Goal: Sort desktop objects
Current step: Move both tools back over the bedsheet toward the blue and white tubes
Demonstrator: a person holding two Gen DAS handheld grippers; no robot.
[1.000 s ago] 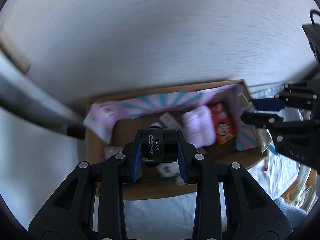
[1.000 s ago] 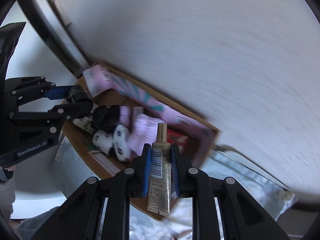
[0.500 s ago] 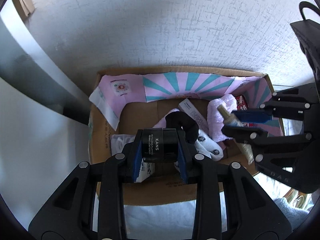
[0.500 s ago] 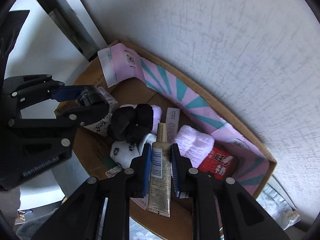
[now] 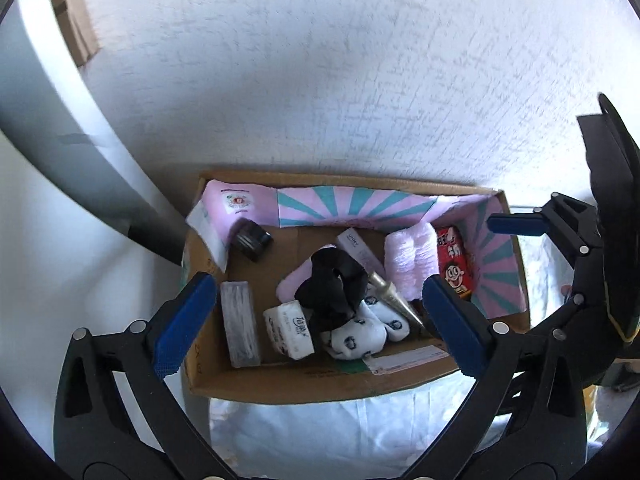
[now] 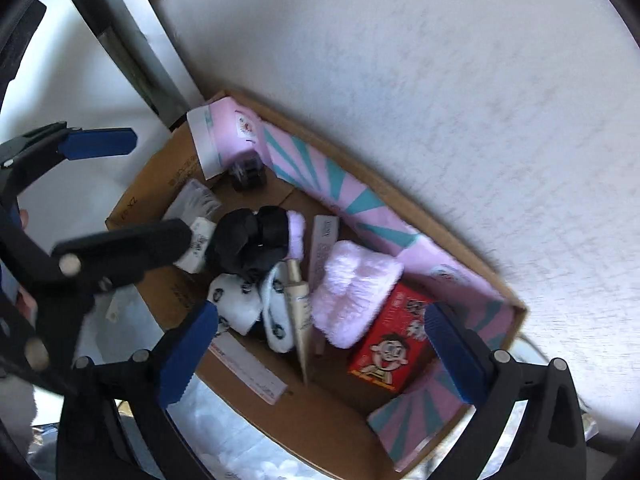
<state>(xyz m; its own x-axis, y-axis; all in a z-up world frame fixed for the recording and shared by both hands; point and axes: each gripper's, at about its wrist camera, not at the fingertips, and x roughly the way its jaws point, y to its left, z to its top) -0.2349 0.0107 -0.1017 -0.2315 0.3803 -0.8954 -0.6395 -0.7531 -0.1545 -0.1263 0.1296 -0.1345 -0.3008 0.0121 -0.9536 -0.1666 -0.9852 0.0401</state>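
Both hand-held grippers, left (image 5: 320, 312) and right (image 6: 320, 356), hung with jaws apart and empty above the brown cardboard box (image 5: 304, 384). The small black cosmetic jar (image 5: 253, 240) lay in its far-left corner, the beige squeeze tube (image 6: 298, 308) among white patterned socks (image 6: 240, 304). Withdrawing well probably meant lifting straight up, clear of the walls.
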